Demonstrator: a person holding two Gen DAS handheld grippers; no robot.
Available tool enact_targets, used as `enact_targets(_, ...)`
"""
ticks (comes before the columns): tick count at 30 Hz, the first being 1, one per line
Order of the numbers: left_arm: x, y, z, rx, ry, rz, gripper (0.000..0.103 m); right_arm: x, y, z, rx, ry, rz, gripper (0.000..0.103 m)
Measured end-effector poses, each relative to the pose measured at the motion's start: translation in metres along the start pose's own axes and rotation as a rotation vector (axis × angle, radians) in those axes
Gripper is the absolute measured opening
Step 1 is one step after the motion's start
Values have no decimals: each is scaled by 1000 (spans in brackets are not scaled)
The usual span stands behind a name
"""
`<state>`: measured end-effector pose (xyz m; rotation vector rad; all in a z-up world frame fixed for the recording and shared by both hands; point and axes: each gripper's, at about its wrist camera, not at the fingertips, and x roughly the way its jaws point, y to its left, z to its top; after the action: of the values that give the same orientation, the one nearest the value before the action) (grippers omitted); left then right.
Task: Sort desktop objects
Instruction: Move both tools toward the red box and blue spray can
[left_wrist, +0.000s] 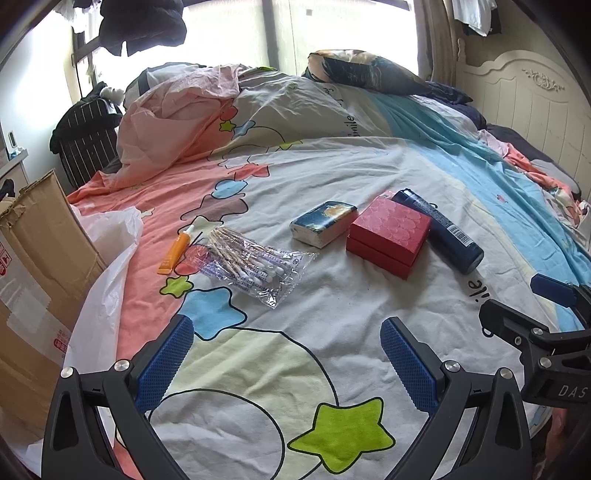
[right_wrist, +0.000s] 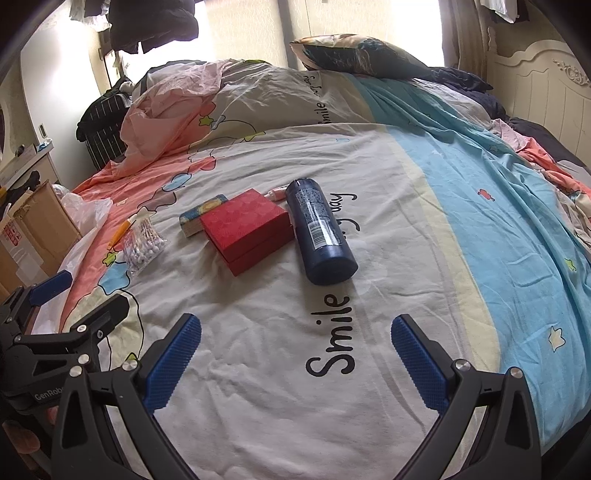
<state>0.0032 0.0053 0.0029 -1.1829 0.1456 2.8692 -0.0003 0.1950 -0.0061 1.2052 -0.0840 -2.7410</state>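
Observation:
On the bedspread lie a red box (left_wrist: 388, 236) (right_wrist: 246, 228), a dark blue bottle (left_wrist: 439, 229) (right_wrist: 320, 232) on its side right of it, a tissue pack (left_wrist: 324, 222) (right_wrist: 199, 218) left of it, a clear bag of cotton swabs (left_wrist: 251, 264) (right_wrist: 142, 245) and an orange tube (left_wrist: 176, 249) (right_wrist: 122, 229). A small pink tube (right_wrist: 277, 192) lies behind the bottle. My left gripper (left_wrist: 286, 325) is open and empty, short of the swabs and box. My right gripper (right_wrist: 295, 325) is open and empty, short of the bottle.
A cardboard box (left_wrist: 33, 266) and a white plastic bag (left_wrist: 107, 258) stand at the bed's left edge. A rumpled quilt (left_wrist: 207, 107) and a pillow (left_wrist: 369, 70) lie at the back. The headboard (left_wrist: 535, 99) is on the right.

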Motion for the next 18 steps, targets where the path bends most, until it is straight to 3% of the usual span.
enact_targets(6, 13, 3, 1, -21, 39, -39, 103, 0, 8, 3, -48, -11, -11, 103)
enact_targets(12, 25, -6, 3, 44, 64, 5, 103, 5, 19, 10, -100, -8, -20, 103)
enact_targets(18, 33, -1, 15, 23, 74, 6, 103, 17, 25, 23, -146, -6, -26, 103)
